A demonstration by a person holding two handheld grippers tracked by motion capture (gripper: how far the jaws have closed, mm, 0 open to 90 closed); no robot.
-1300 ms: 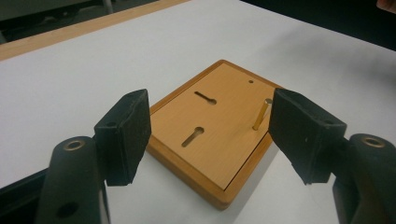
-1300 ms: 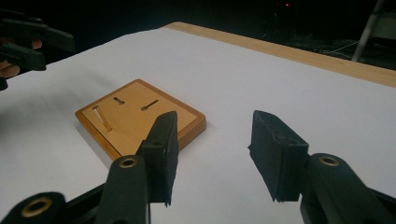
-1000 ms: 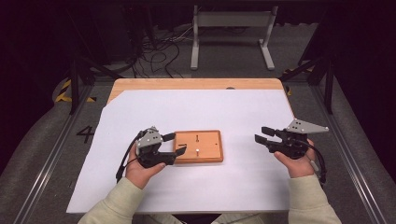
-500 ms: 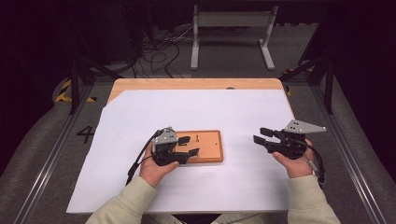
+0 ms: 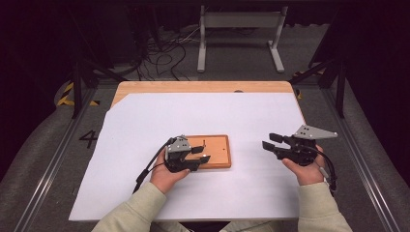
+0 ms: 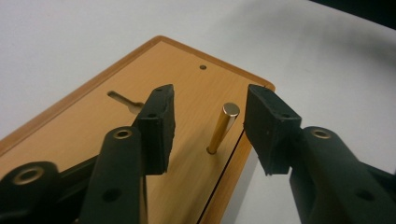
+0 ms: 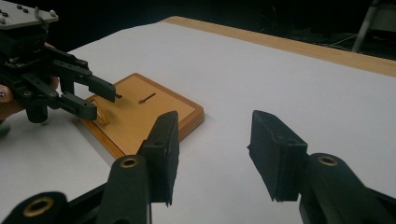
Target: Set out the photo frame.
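**Jaws close in around a brass pin**

The left hand-held gripper [image 6: 208, 130] has just been closing, its pads flanking but not touching the upright brass pin [image 6: 222, 128] on the wooden board [image 5: 215, 150]. Farther off, the right hand-held gripper [image 5: 274, 142] hovers half-open, empty, above the white-covered counter [image 5: 145, 121].

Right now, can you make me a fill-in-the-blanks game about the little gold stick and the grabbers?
1. The gold pin stands upright in the wooden ____.
2. The pin is between the fingers of the ____ gripper.
3. The right gripper hovers over the white ____.
4. Its fingers hold ____.

Missing words: board; left; sheet; nothing
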